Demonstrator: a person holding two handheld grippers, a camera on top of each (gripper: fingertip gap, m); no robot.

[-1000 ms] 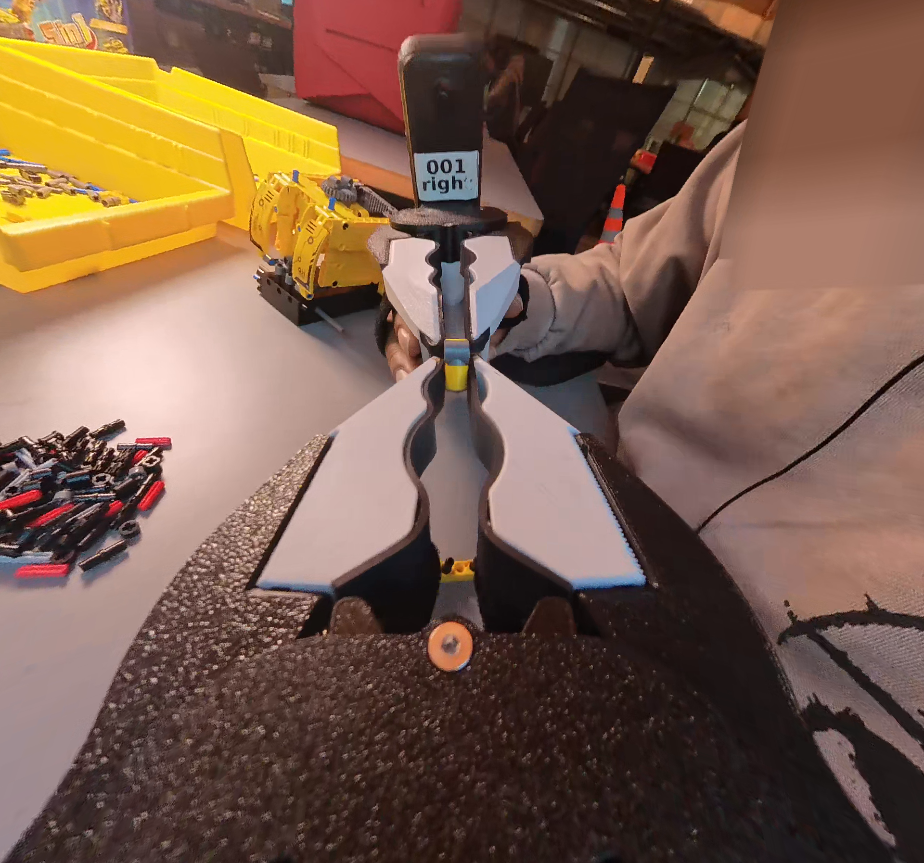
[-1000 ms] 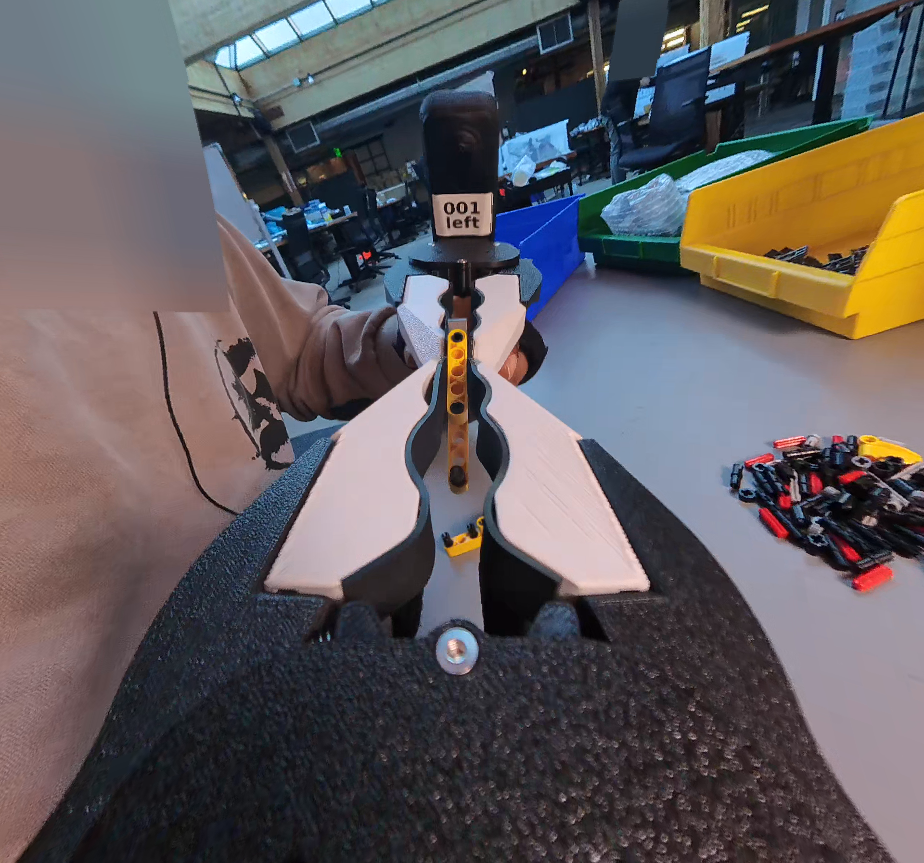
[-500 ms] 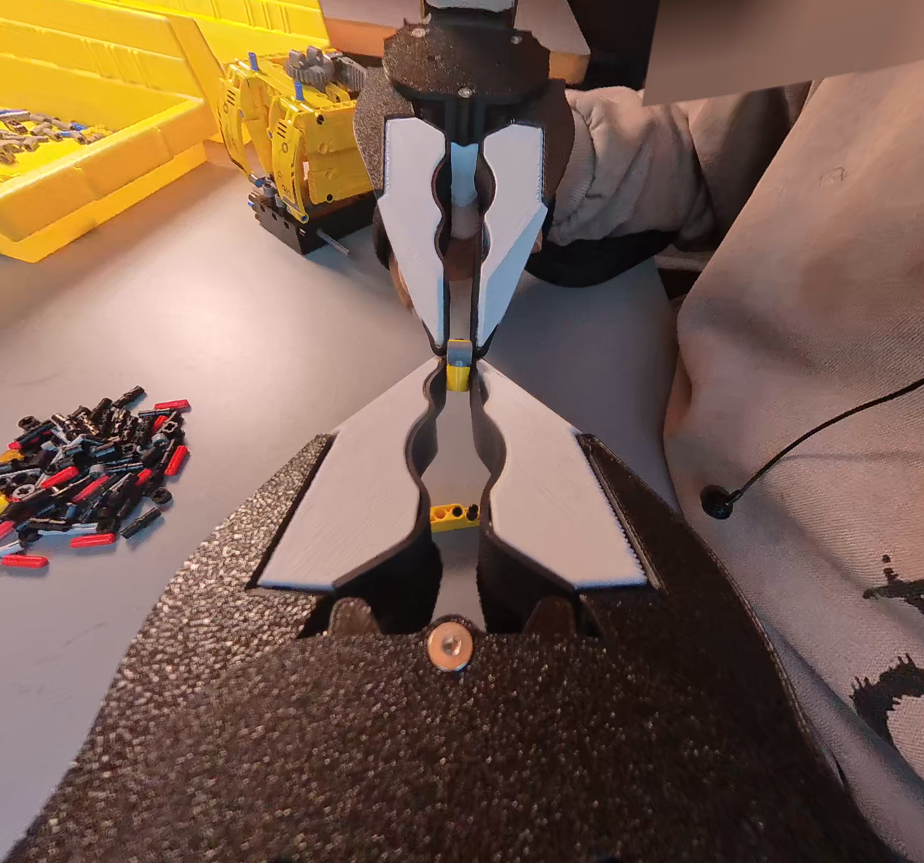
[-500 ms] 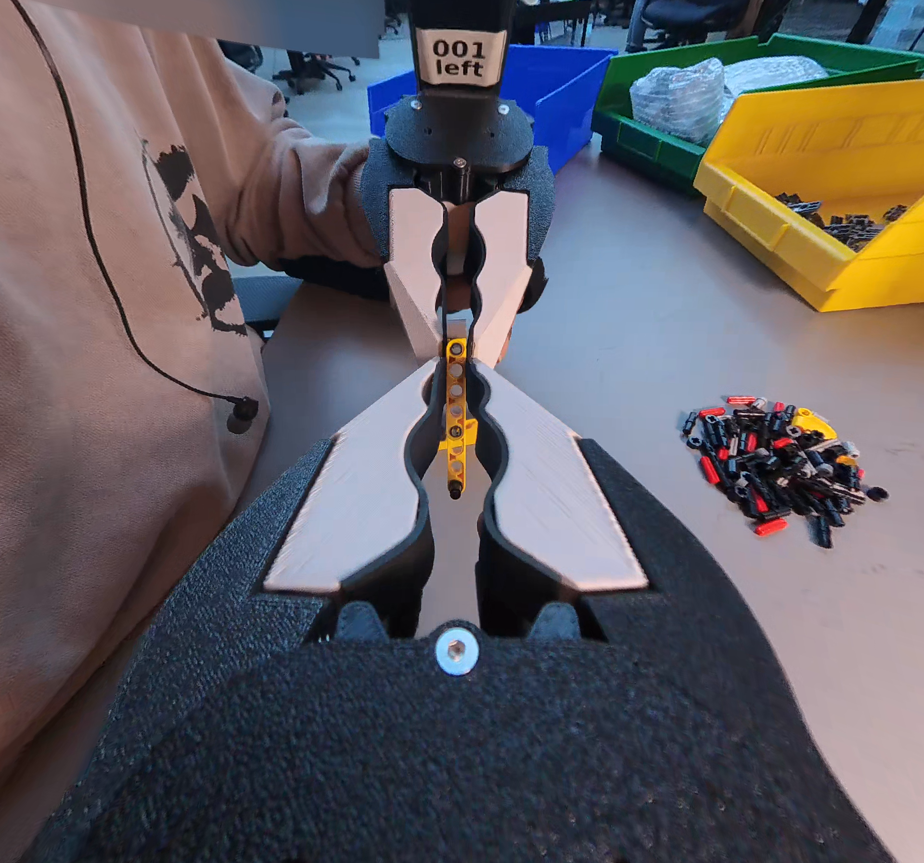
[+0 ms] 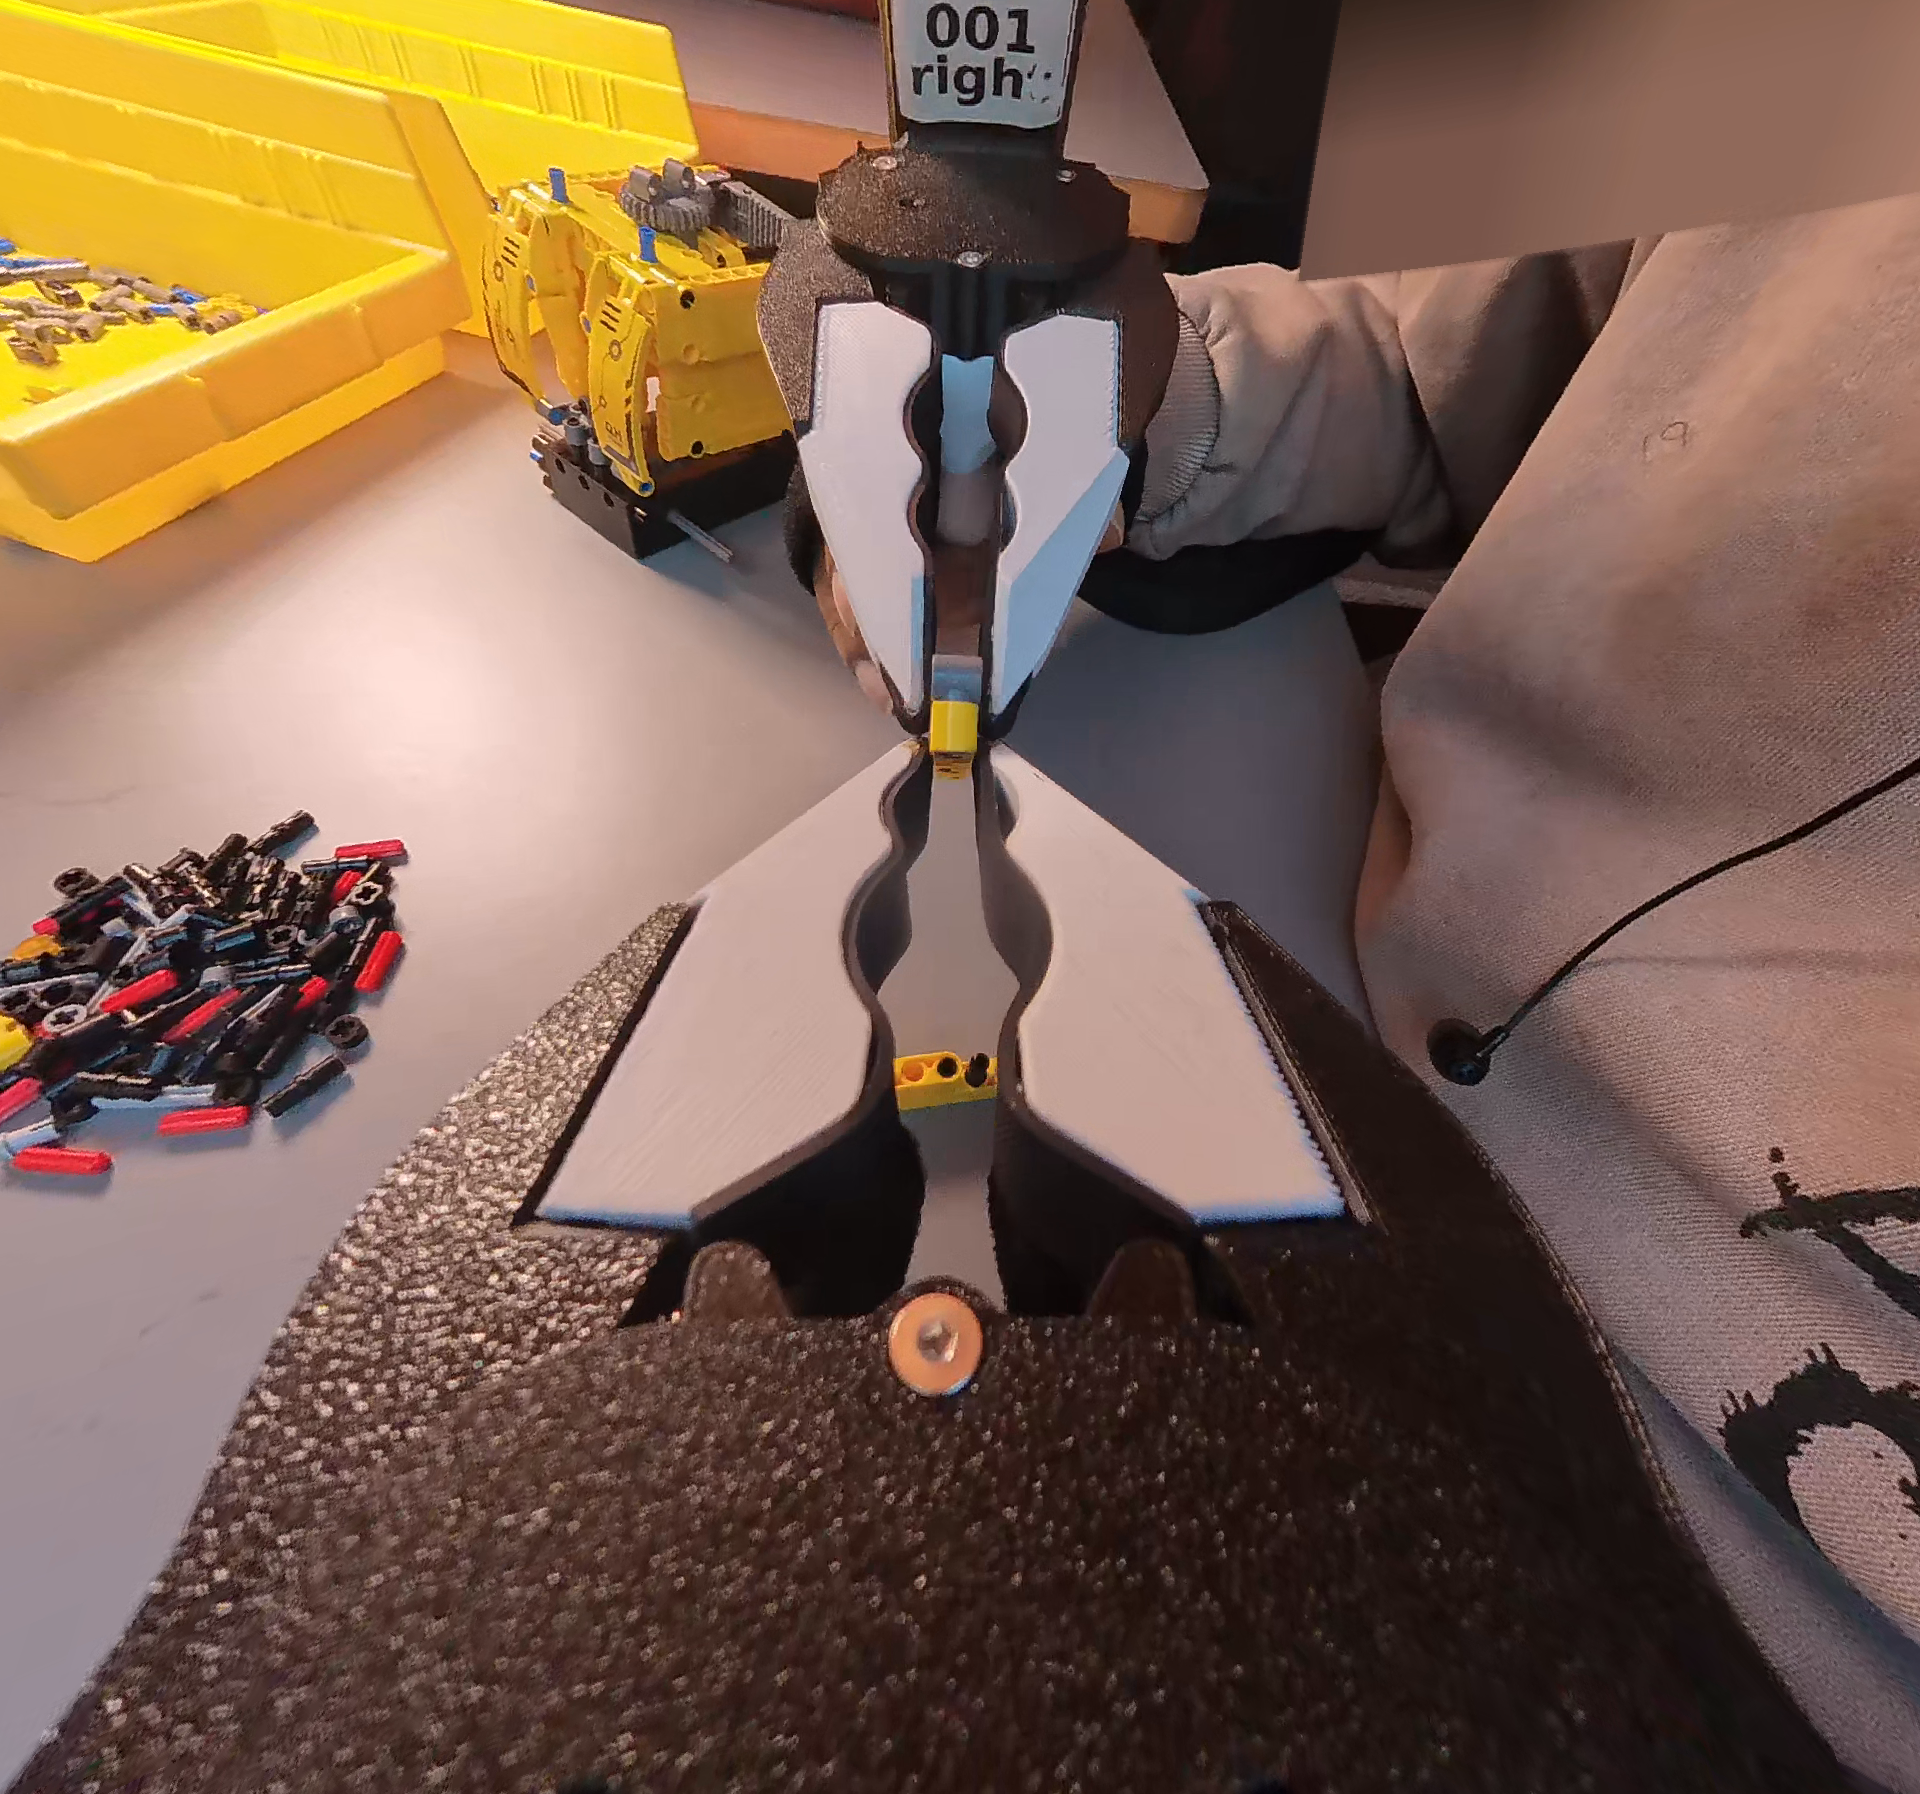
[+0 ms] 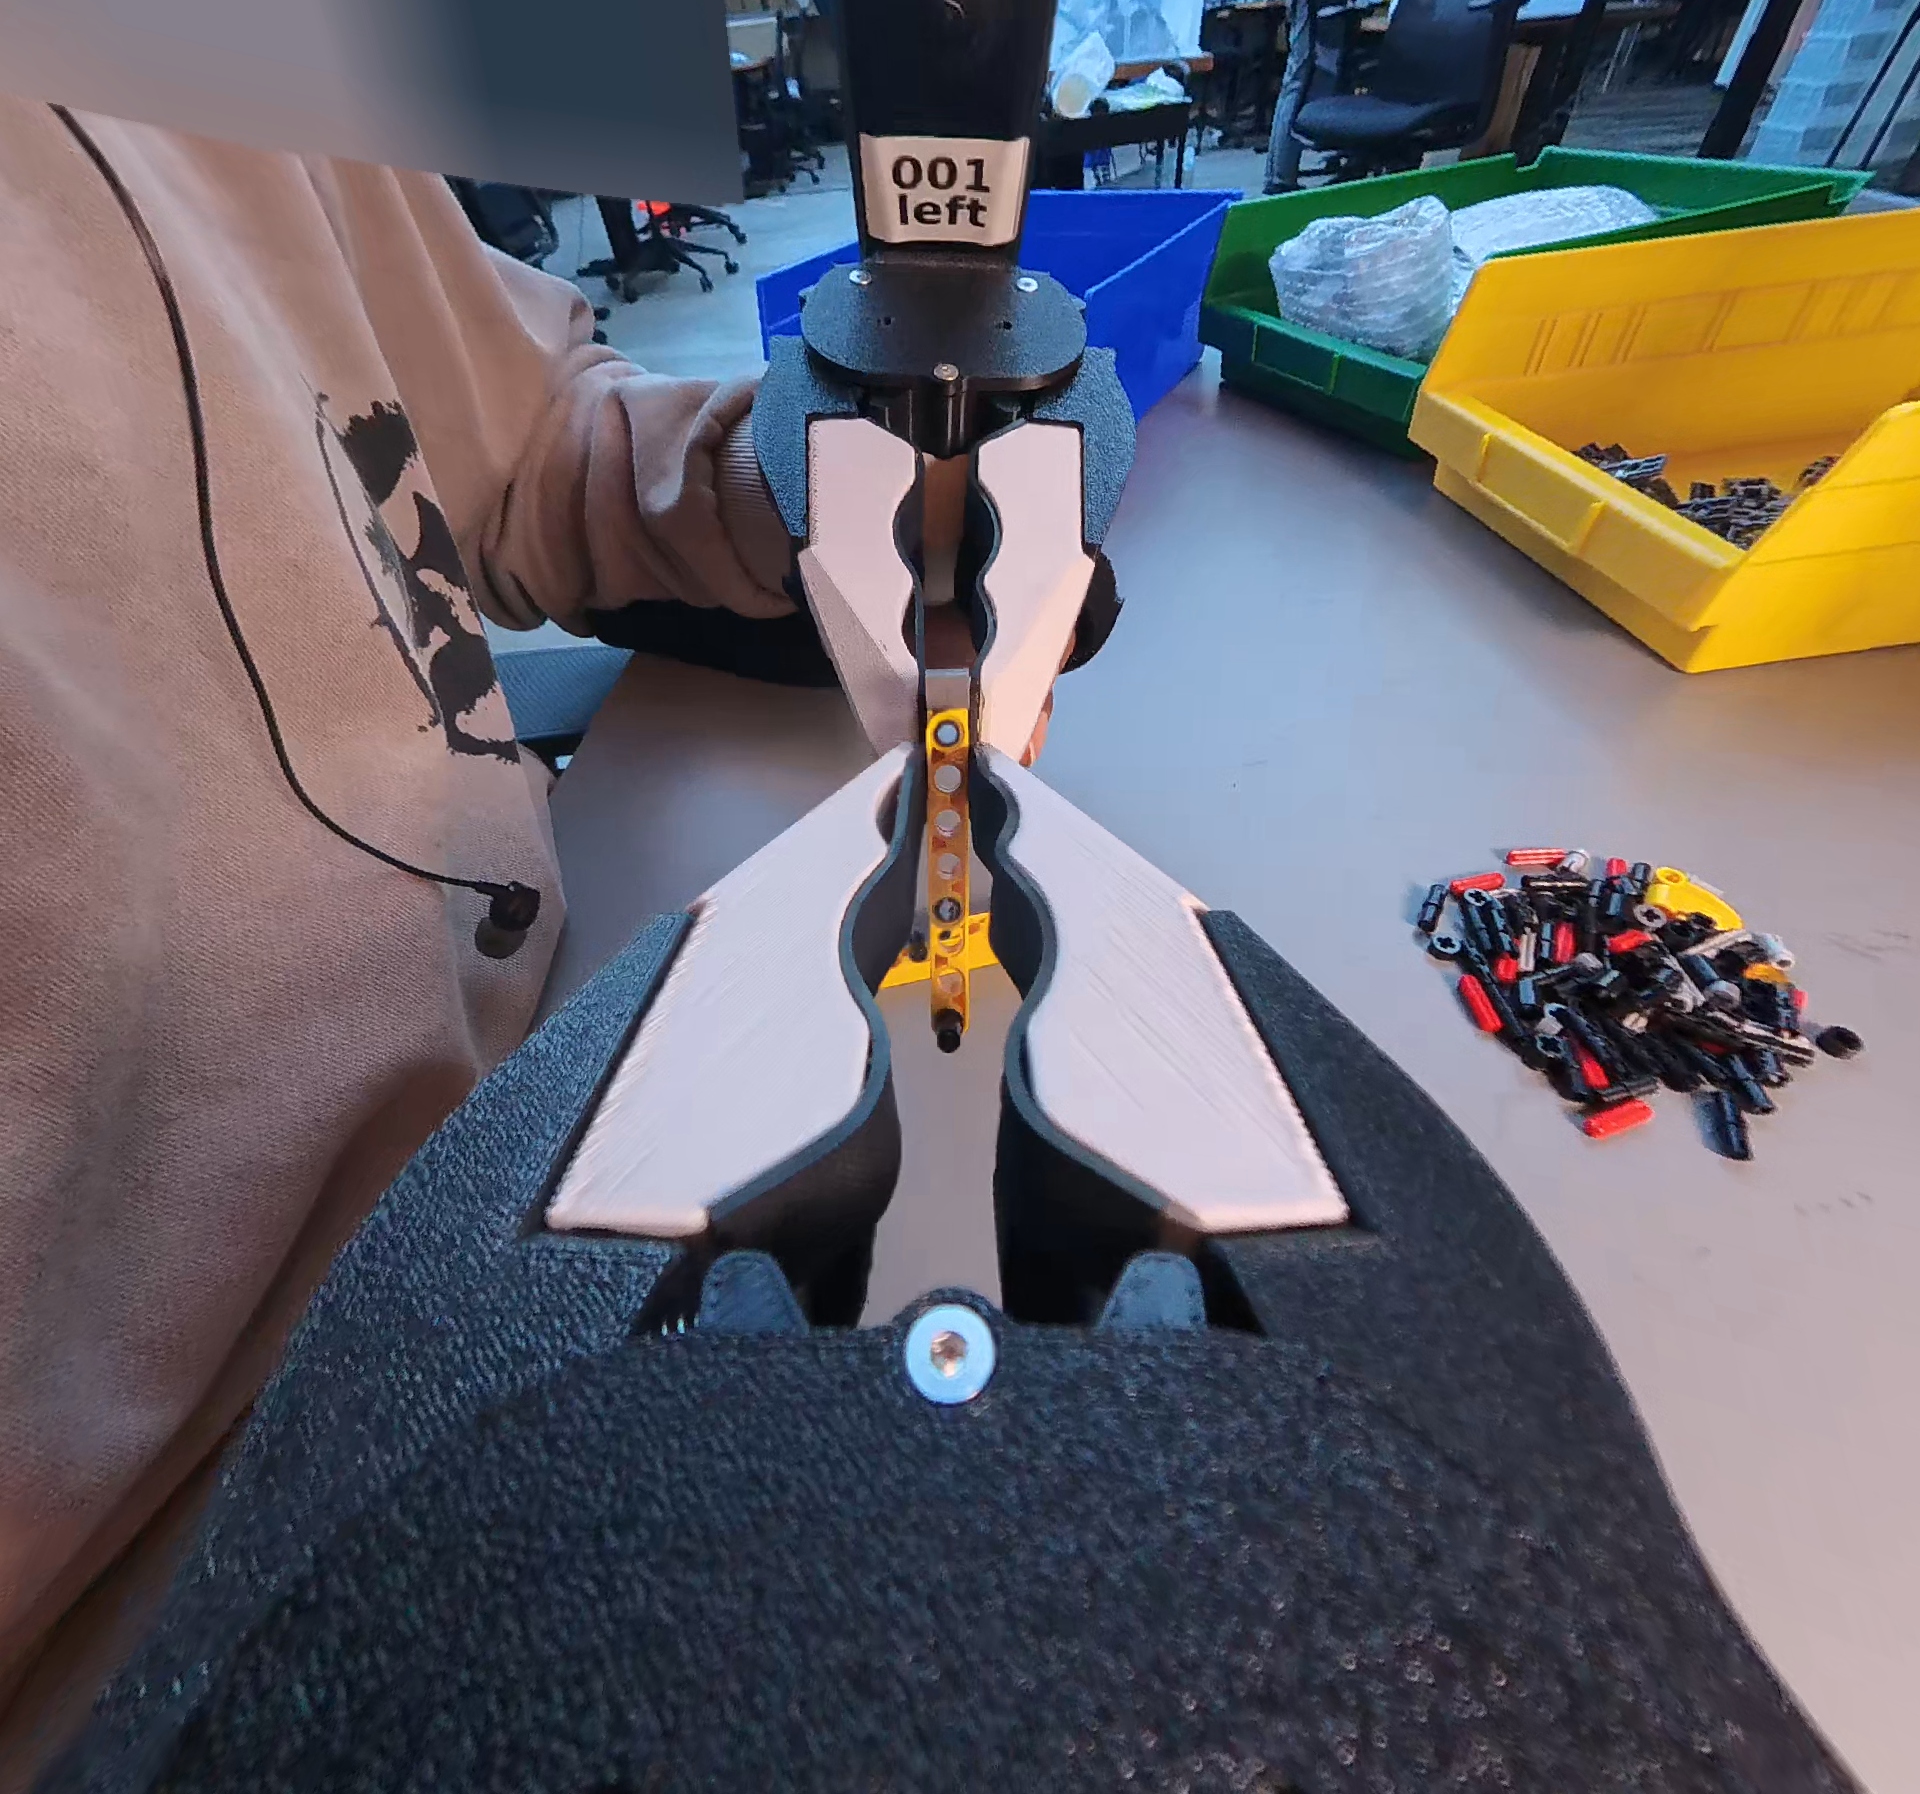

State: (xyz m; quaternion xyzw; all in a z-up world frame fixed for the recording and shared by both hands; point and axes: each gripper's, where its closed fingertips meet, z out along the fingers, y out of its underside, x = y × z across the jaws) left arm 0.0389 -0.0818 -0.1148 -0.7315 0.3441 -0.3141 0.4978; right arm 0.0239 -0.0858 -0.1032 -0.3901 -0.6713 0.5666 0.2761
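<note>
Your two hand-held grippers meet tip to tip above the grey desk (image 6: 1351,705). The right hand-held gripper (image 6: 948,757) pinches a yellow holed beam (image 6: 949,871) — the left hand-held gripper (image 5: 951,757) is pressed together on its far end. A pile of small black and red pins (image 6: 1621,986) lies beside the beam.
</note>
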